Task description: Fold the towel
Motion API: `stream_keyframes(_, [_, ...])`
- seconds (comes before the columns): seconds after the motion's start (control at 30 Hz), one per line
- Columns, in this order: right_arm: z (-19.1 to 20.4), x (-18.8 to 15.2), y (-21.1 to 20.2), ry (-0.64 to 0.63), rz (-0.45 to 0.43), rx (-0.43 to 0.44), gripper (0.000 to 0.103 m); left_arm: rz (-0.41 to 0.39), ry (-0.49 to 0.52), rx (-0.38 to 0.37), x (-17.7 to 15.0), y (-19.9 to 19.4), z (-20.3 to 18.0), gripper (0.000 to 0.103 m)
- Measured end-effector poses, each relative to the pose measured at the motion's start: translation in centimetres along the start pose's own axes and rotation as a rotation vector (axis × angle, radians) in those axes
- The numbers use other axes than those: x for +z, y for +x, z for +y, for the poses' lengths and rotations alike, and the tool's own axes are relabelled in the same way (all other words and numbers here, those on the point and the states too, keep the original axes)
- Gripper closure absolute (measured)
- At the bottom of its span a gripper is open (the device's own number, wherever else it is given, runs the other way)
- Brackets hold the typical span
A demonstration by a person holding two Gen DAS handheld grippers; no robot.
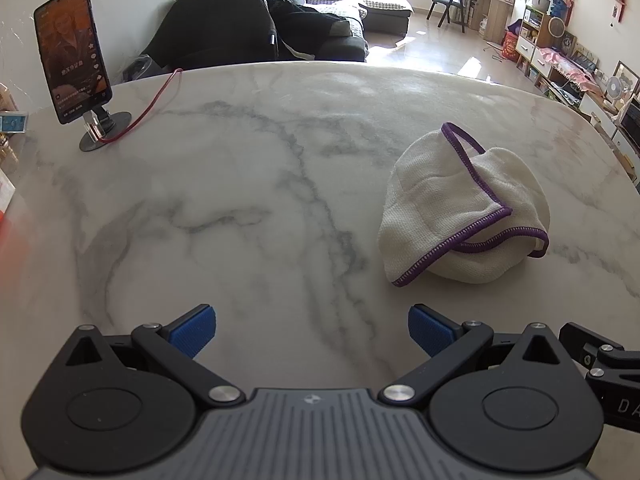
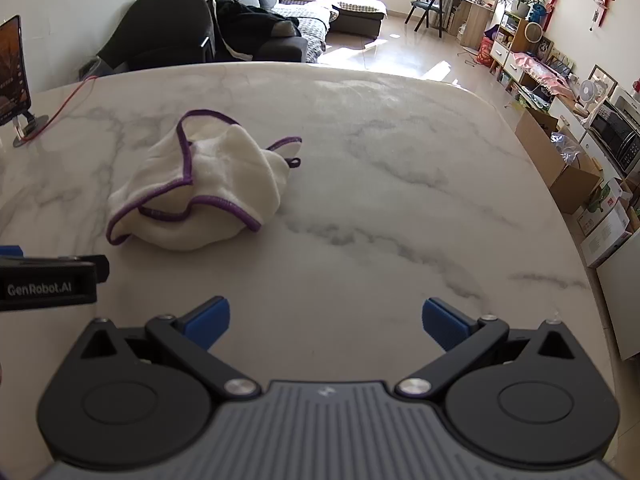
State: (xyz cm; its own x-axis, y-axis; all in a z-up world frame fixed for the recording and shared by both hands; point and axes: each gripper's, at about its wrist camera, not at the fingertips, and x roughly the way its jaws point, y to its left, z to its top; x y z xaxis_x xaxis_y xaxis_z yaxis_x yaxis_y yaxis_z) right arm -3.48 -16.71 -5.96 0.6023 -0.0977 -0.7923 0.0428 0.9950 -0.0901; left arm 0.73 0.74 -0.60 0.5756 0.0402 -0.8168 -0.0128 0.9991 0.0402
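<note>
Two hand-held grippers hover low over a white marble table (image 1: 240,184), seen from their own wrist cameras. The left gripper (image 1: 312,330) has its blue-padded jaws spread wide with nothing between them; the right gripper (image 2: 326,326) is likewise spread wide and holds nothing. From the left gripper the towel (image 1: 460,216) lies at about two o'clock, near but not touching; from the right gripper it lies at about eleven o'clock. The two grippers sit side by side, the towel ahead and between them. The folding appears not to have begun: the towel is a crumpled, domed heap, so spreading it flat and every fold seem left to do. It is white, waffle-textured cloth with purple stitched edging that loops over itself, and a small hanging loop at one corner. Farther off, at ten o'clock, a phone on a stand (image 1: 74,56) trails a red cable (image 1: 148,110).
</note>
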Motion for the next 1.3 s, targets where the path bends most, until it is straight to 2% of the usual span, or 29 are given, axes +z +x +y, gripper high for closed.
stream_keyframes(0.57, [-0.2, 0.1, 0.2, -0.004, 0.002, 0.004, 0.000, -0.020, -0.011, -0.042, 0.7, 0.6, -0.3, 0.001])
stream_keyframes(0.97, [-0.5, 0.4, 0.5, 0.006, 0.007, 0.008, 0.000, -0.074, 0.032, -0.072, 0.9, 1.0, -0.9, 0.001])
stream_keyframes(1.3, [-0.8, 0.4, 0.4, 0.014, 0.005, 0.013, 0.000, -0.097, 0.023, -0.090, 1.4, 0.8, -1.0, 0.001])
